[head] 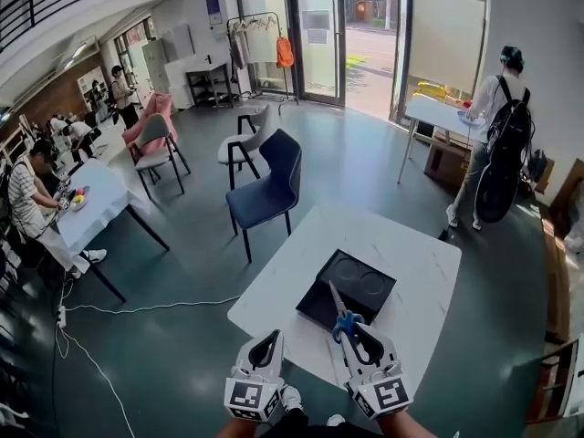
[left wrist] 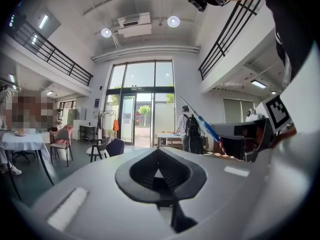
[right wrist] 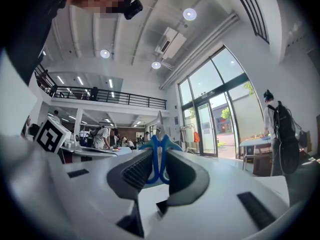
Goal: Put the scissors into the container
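Your right gripper [head: 354, 331], held at the desk's [head: 420, 272] near edge and pointing forward, has its fingers clamped on the blue handles of the scissors [head: 343, 320]. The blades aim toward the black container [head: 370, 286]. Your left gripper [head: 269, 345] hovers alongside, fingers together, empty.

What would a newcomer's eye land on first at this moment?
The blue-handled scissors stand out first, clamped by their handles in the right tongs with the blades pointing away from the person. In the head view they sit just at the near edge of the black container on the white table. The left tongs are shut on nothing, low at the left of that view.
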Motion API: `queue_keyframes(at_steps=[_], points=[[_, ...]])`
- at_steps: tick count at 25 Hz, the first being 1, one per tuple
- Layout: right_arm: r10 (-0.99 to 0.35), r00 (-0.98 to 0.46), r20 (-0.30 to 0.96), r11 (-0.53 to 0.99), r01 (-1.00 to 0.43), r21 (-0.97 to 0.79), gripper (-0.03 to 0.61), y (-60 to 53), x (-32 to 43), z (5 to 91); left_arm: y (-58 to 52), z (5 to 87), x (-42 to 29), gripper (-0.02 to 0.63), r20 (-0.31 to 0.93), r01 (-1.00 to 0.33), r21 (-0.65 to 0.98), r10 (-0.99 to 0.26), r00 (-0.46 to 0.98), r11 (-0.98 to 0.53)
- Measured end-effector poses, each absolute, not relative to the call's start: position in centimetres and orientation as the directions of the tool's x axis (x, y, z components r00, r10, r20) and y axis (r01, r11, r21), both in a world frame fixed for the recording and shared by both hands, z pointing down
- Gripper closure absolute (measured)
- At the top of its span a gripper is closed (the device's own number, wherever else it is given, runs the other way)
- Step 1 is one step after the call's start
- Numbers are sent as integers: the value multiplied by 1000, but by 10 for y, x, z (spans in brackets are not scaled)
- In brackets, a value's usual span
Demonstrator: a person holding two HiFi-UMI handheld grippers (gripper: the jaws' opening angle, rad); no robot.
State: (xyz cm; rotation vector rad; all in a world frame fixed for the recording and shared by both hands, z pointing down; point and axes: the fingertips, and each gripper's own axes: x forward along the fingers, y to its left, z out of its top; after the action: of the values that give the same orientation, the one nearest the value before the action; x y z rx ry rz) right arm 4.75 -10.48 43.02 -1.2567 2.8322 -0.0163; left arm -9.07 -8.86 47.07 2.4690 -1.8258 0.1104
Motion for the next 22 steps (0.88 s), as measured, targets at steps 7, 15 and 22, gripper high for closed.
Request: queue_keyframes(at_steps=[7,15,22], points=[[-794,-608,-13,608,-793,-28,488,-132,30,437,-125,478,-106,604,109,-927,25,-920,376,-375],[-849,-527,21,527,-850,-12,488,-149,15,449,-156,491,-120,603,111,-880,30,-873,475,-475],[-869,-485,98,488,-873,7,488,-161,20,474,-175,503,-118,604,124,-855,69,-846,519,-514]])
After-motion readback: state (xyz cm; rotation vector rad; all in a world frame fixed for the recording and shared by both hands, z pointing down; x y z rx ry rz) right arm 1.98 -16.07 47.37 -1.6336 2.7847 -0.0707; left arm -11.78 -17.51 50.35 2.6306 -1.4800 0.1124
